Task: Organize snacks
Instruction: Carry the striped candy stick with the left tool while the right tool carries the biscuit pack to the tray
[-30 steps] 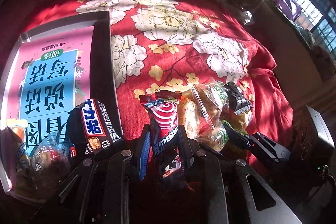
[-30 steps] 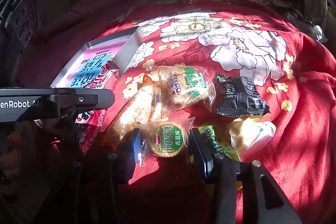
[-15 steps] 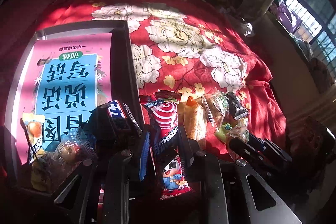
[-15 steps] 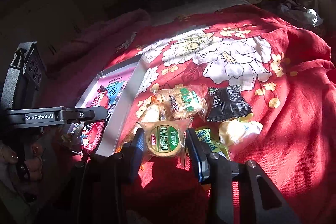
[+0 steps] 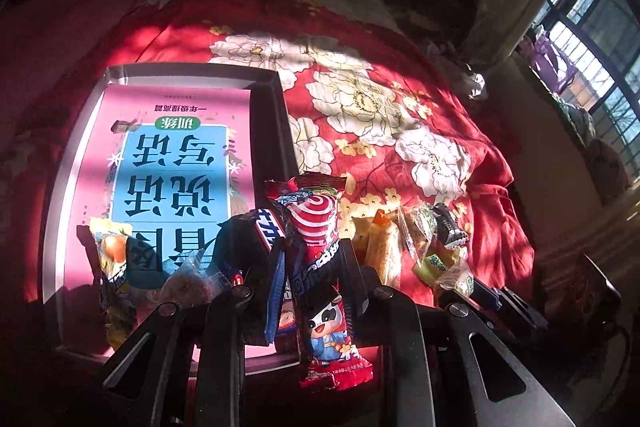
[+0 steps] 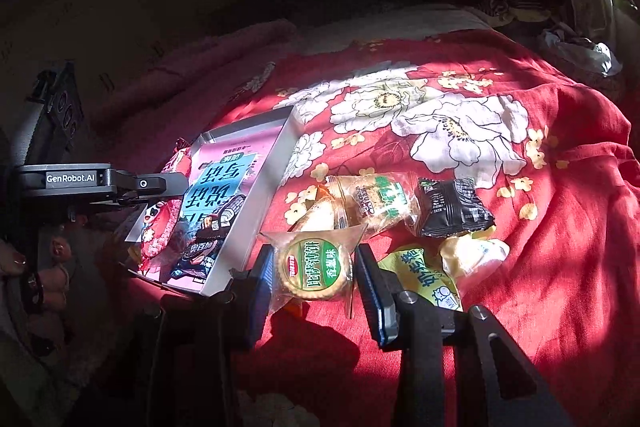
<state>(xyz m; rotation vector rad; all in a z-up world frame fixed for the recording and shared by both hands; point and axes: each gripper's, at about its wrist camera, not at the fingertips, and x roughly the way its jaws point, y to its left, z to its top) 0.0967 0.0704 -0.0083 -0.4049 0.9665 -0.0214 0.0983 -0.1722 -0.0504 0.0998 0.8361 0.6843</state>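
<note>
My left gripper (image 5: 312,267) is shut on a red swirl candy packet (image 5: 316,223) and holds it above the near right corner of the grey tray (image 5: 268,75). The tray has a pink and blue book (image 5: 172,155) in it, with a dark Snickers bar (image 5: 256,231) and other snacks at its near end. My right gripper (image 6: 316,267) is shut on a round green-label biscuit pack (image 6: 314,265), lifted above the red floral cloth (image 6: 560,227). The tray (image 6: 276,163) lies to its left.
Loose snacks lie on the cloth: a clear cracker pack (image 6: 376,203), a black packet (image 6: 452,207), a yellow packet (image 6: 424,279) and a pale bun pack (image 6: 472,251). A window (image 5: 592,19) is at the far right.
Both grippers rose and pulled back. The left one moved left over the tray corner with the red packet. The right one lifted the biscuit pack off the pile.
</note>
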